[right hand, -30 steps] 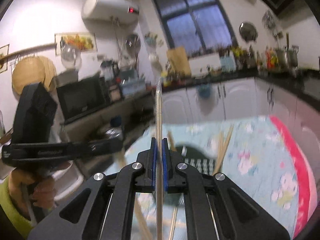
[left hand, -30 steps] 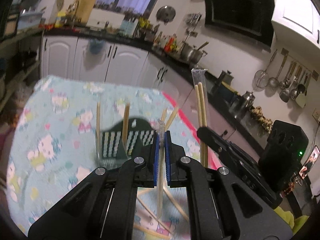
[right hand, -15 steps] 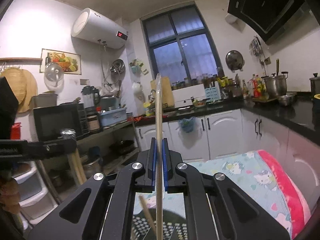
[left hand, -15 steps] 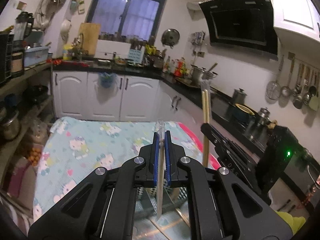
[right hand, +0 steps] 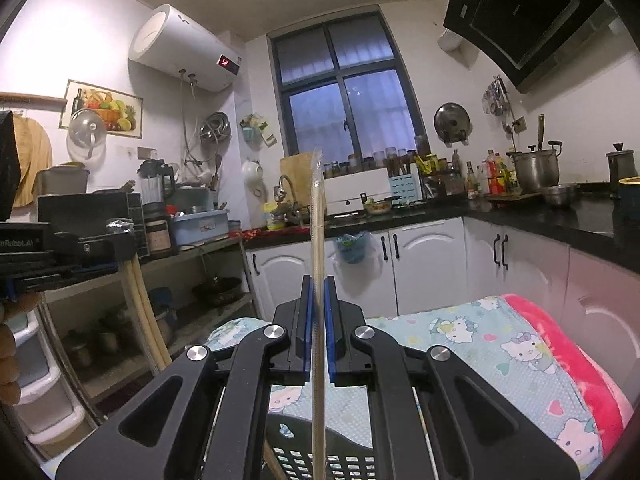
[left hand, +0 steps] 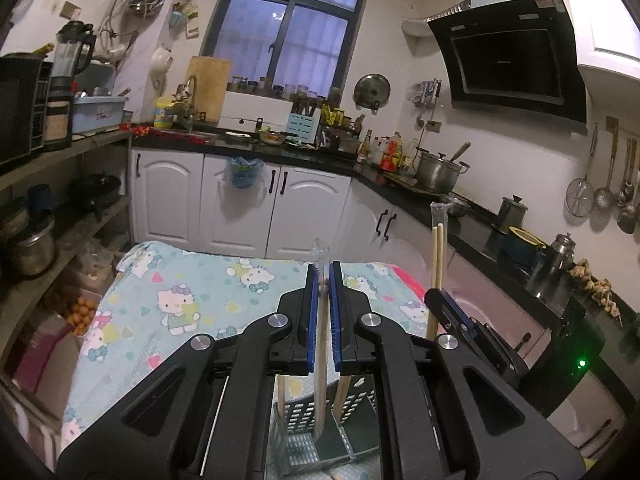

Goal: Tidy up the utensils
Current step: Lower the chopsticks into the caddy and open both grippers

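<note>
holding each wrapped chopstick pair upright lets you drop it end-first: your left gripper (left hand: 324, 292) is clenched on one pair (left hand: 321, 360) over the perforated holder (left hand: 320, 436) near you; your right gripper (right hand: 316, 308) is clenched on another pair (right hand: 317, 240).

Wrapped chopsticks (right hand: 317, 240) in right claw (right hand: 317, 328)

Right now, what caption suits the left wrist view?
Left hand-held gripper holds plastic-wrapped wooden chopsticks upright above perforated utensil basket.
</note>
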